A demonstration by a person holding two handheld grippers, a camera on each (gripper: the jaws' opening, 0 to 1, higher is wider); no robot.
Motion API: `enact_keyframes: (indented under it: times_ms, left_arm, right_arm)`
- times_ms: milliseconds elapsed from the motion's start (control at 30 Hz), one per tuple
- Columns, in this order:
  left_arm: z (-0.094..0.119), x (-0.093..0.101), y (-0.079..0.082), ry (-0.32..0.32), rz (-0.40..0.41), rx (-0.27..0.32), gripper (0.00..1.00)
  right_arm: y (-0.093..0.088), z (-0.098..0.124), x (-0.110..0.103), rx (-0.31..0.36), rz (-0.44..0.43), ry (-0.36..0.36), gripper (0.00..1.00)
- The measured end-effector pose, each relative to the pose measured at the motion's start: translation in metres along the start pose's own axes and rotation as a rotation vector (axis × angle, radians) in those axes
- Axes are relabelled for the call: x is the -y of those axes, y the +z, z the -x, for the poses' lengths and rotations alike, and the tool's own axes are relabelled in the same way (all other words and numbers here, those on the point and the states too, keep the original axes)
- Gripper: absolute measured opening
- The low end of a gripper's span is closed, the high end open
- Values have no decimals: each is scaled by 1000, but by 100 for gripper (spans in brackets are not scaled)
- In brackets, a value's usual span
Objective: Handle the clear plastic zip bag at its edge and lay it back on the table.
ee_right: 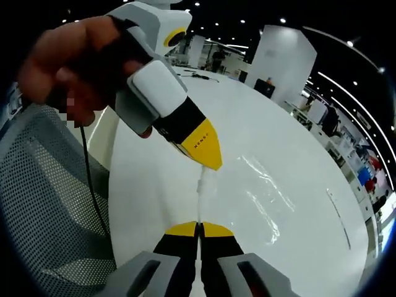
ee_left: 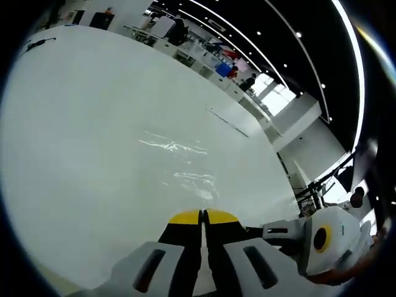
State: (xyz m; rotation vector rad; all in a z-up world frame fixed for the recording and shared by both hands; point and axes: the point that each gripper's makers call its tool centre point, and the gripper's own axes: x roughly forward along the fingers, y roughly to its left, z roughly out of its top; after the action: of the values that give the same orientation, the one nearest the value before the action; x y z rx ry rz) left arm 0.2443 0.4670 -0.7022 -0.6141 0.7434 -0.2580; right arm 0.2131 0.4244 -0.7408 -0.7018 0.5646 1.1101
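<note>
Small dark lettering on the left gripper [ee_right: 207, 162] yellow tip, at 12 o'clock; too blurred to read.

Zip bag [ee_right: 260, 192] lies flat on the tabletop [ee_right: 297, 124], ahead of the right tool [ee_right: 199, 228] and off to its right in the right gripper view. Bag's near edge strip runs between the two tools: left tool [ee_right: 210, 162] at its far end, right tool at its near end. In the left gripper view the bag [ee_left: 179, 162] lies ahead of the left tool [ee_left: 203, 215], with the right tool [ee_left: 272, 234] just beside it at right. Mesh chair [ee_right: 43, 204] stands left of the tabletop.
</note>
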Motion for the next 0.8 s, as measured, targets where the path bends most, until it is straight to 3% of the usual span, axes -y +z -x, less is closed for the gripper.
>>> enact_keyframes:
  times_ms: [200, 467, 600, 667, 800]
  left_arm:
    - [7, 2, -8, 14, -130, -38, 1]
    - [20, 4, -8, 70, -413, -77, 7]
    - [24, 11, -3, 76, -575, -73, 16]
    - [22, 5, 1, 77, -642, -70, 21]
    - [21, 3, -2, 98, -741, -87, 25]
  right_arm:
    - [-3, 1, 1, -11, -3, 1, 0]
    - [-3, 3, 0, -17, -4, 3, 0]
    - [-3, 4, -1, -21, -3, 4, 0]
    - [-3, 4, -2, -23, 1, 5, 0]
    - [-3, 2, -1, -25, 6, 6, 0]
